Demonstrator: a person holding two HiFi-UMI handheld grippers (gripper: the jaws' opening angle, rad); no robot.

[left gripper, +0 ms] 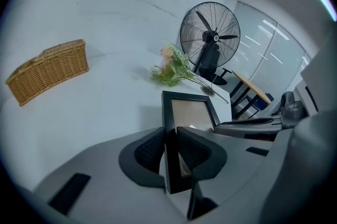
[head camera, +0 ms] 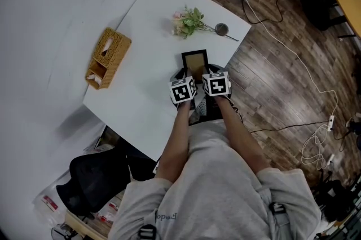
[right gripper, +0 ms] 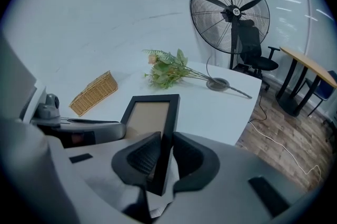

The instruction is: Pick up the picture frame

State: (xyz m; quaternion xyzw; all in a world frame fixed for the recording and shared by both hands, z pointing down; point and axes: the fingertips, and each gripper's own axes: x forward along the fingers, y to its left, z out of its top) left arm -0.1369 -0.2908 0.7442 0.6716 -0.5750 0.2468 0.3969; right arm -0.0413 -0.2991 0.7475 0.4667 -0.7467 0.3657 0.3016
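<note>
One white table (head camera: 148, 36) takes up most of the head view, with wood flooring (head camera: 271, 81) beyond its right edge and a standing fan (left gripper: 209, 39) past its far end. On the left side of the table lies a wicker basket (head camera: 107, 57). A spray of artificial flowers (head camera: 189, 22) lies at the far end, its stem running right to a small round base (head camera: 221, 28). The picture frame (head camera: 195, 60), black around a tan panel, sits at the table's near edge right in front of the person, between the two tools. The left gripper (left gripper: 169, 149) has its ribbed jaws drawn in narrow on the frame's left rail, and the right gripper (right gripper: 164, 152) is pinched the same way on the right rail, so each holds one side. Whether the frame's far end has cleared the tabletop is not plain from any view. The grasp looks made and the lift appears to be the step in hand. The next move calls for both hands to rise together at an even rate, keeping the frame level so neither thin rail twists out of its jaws.
</note>
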